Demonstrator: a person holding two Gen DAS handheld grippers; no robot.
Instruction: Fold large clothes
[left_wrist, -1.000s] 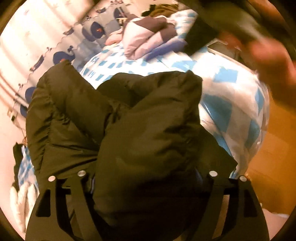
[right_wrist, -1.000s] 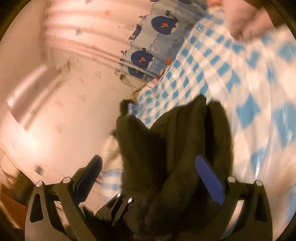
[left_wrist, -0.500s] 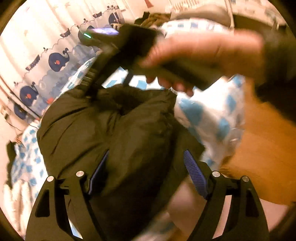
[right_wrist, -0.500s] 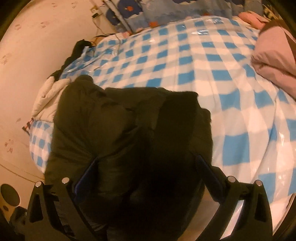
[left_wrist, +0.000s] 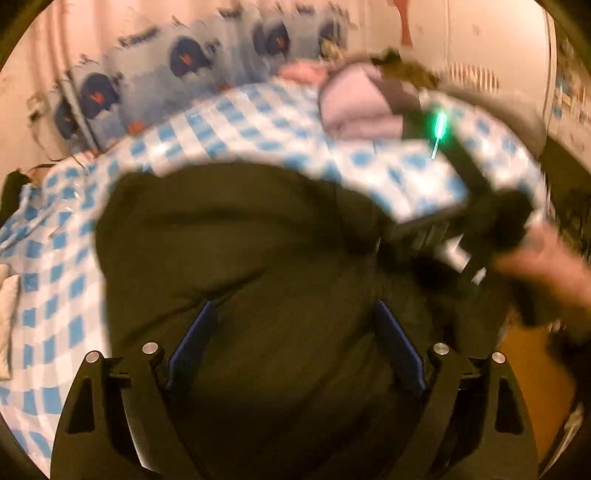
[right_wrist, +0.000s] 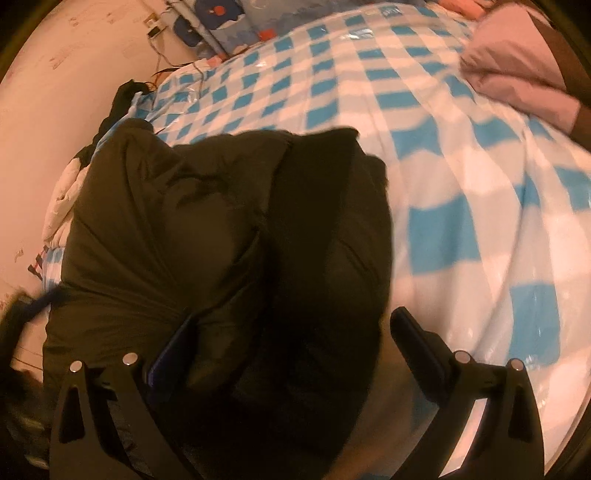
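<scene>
Left wrist: jacket (left_wrist: 258, 240) beneath opening left claw (left_wrist: 295, 332).

The left gripper (left_wrist: 291, 332) is pointed steeply downward, and its jaws are being opened; both blue pads (left_wrist: 192, 338) are seen spread wide. The right gripper (right_wrist: 295, 350) is likewise angled down, its jaws held wide apart. In the left wrist view, the right gripper's blurred body is seen up and to the right of the left gripper's fingertips, gripped by a hand (left_wrist: 546, 269).
</scene>
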